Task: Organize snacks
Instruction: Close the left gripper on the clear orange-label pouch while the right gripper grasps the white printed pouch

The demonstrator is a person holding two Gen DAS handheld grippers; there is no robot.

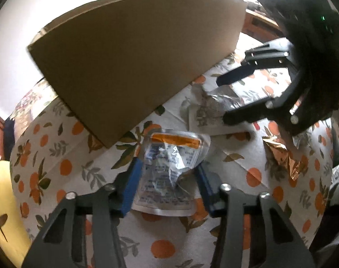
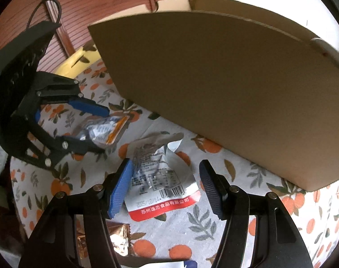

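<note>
Beside cardboard box (image 2: 225, 84), red-banded snack packet (image 2: 160, 178) lies lengthwise between open right tongs (image 2: 167, 185).

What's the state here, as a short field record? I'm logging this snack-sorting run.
left gripper: open, straddling orange-strip packet
right gripper: open, straddling red-band packet
box: cardboard, behind both packets, contents hidden
foil wrapper: on the cloth, ungripped
surface: orange-print cloth
</note>
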